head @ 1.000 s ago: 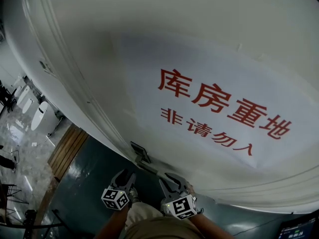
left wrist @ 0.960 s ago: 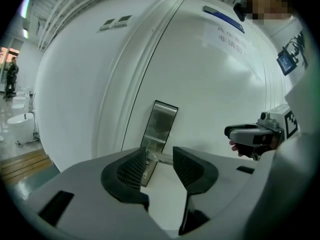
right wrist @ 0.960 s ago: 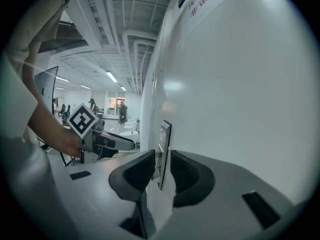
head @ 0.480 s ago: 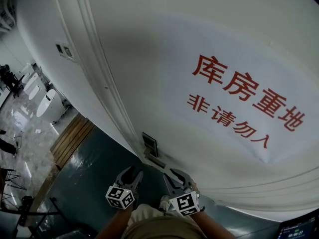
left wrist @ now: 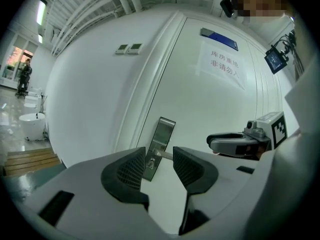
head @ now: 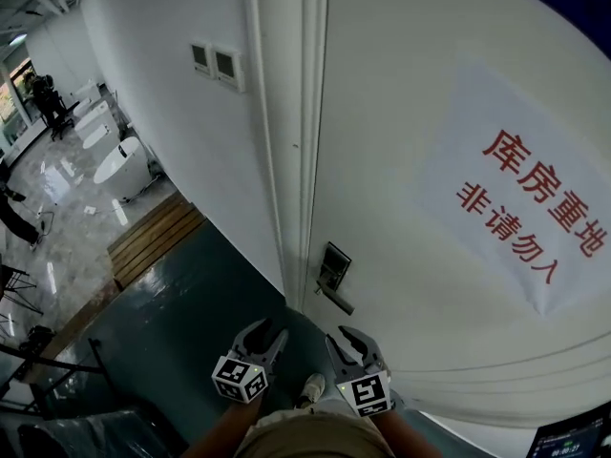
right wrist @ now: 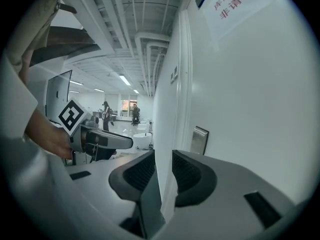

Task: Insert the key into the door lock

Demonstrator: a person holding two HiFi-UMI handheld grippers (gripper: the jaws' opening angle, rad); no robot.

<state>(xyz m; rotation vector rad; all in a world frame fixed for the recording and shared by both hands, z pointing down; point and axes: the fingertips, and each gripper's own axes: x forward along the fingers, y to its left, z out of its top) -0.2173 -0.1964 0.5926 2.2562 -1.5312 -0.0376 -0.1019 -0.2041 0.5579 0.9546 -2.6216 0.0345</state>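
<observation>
Two grippers sit lowest in the head view, side by side and not touching. The left gripper [head: 260, 340] has its jaws a moderate gap apart with nothing between them, and in its own view the gap frames the lock. The right gripper [head: 346, 343] has its jaws a narrow gap apart, also empty, pointing along the door's edge. One shoe [head: 310, 387] shows between them on the glossy dark green floor [head: 181, 322].

Just beyond the fingertips, and clear of both, is the one door lock [head: 331, 269], a dark metal plate upright on the white door [head: 410, 160], close to the door's left edge. One lever handle [head: 337, 300] sticks out from its lower part. The left gripper view shows the plate [left wrist: 159, 146] straight ahead, with the right gripper [left wrist: 235, 143] off to one side.

The door frame [head: 284, 160] runs up left of the lock. One paper sign [head: 535, 208] with red characters is stuck higher on the door. Two switches [head: 214, 62] are on the white wall left of the frame.

Left of the door the floor lies open up to one wooden platform [head: 153, 241]. Past it are a few white bathroom fixtures [head: 119, 160] on a pale shiny floor, and two people [right wrist: 120, 114] stand far off in a long lit hall
</observation>
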